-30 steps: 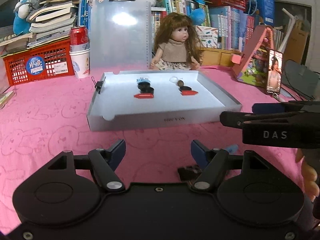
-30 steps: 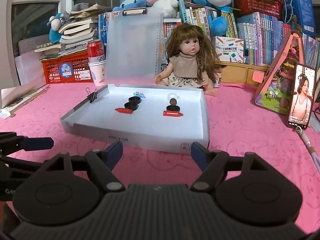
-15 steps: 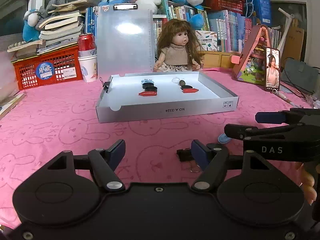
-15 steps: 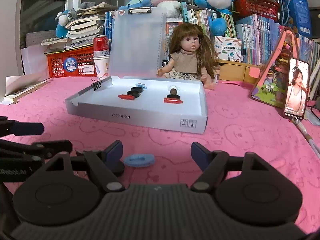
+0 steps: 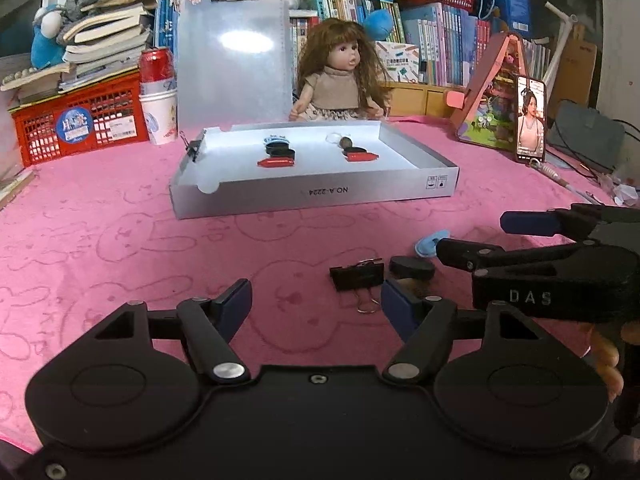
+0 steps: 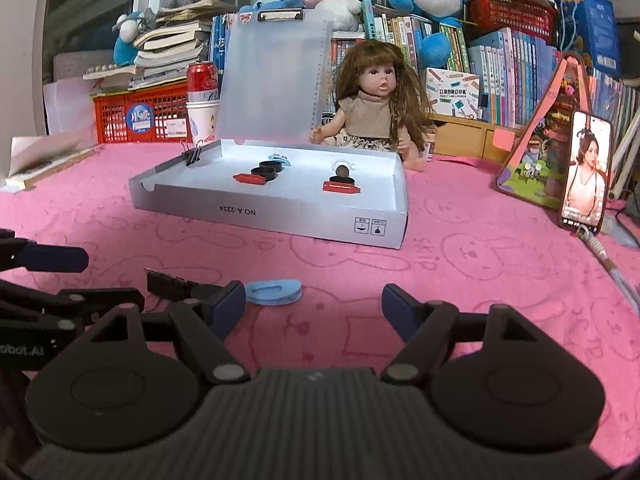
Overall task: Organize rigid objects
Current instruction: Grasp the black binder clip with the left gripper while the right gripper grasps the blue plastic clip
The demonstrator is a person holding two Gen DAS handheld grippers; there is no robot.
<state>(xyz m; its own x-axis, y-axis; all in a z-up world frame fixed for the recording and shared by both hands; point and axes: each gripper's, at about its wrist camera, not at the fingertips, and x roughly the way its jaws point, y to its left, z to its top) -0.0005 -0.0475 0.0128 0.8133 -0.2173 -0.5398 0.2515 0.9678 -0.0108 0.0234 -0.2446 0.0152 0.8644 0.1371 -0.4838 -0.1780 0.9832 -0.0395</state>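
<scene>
You are holding the left gripper (image 5: 316,300) with its jaws standing apart and nothing between them, low over the pink cloth (image 5: 100,240). Just ahead of its right fingertip the black binder clip (image 5: 357,276) is lying flat, wire handles toward you. It is looking like stiff, light metal; I judge the folded body is the place to pinch, since the thin wire loops would likely slip or swing. Right beside it, touching or nearly so, a small black disc (image 5: 412,268) is resting on the cloth; it is low and smooth, so you would be taking it across its rim.

Further right, the blue oval piece (image 6: 274,291) is sitting just ahead of the right gripper's left fingertip, off to the left of the gap. It is probably hard, light plastic and flat, so a grip across its narrow sides looks safest. The right gripper (image 6: 314,304) is also spread wide and empty.

All 3 pieces are lying well short of the white tray (image 6: 280,220), nearer you than its front wall, while 2 red pieces and a few black rings are already sitting inside it.
</scene>
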